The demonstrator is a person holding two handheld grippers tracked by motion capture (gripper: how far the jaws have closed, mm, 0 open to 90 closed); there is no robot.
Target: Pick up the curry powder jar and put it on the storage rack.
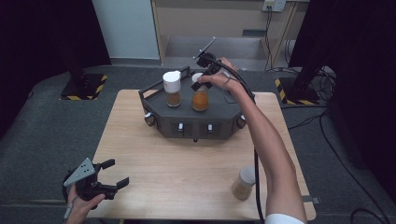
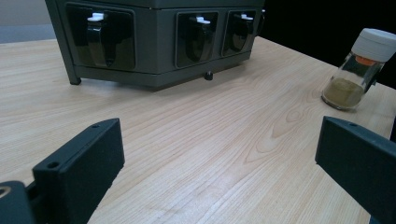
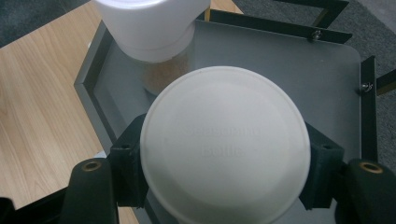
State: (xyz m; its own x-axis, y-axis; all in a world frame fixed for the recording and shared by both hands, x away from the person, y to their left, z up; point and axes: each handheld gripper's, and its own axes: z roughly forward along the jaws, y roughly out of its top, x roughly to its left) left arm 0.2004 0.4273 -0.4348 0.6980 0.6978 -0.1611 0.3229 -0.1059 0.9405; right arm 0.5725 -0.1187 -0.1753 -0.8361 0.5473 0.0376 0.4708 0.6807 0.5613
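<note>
Standing on the grey tray (image 1: 154,100) at the far side of the table (image 1: 187,172), the jar of orange spice (image 1: 200,99) is gripped at its white lid (image 3: 224,144) by the right gripper (image 1: 201,78), whose jaws are clamped on either side of the lid from above. Just beside it on the tray stands a second jar with brown spice (image 1: 173,88), its own white cap on; the two are close but apart in the high view. The tray's front face carries a row of dark sockets with white clips (image 2: 201,35). Nearer the person, a third jar (image 1: 244,183) stands alone on the table by the right forearm. The left gripper (image 1: 114,172) hovers at the near left corner, jaws spread wide with nothing between them.
</note>
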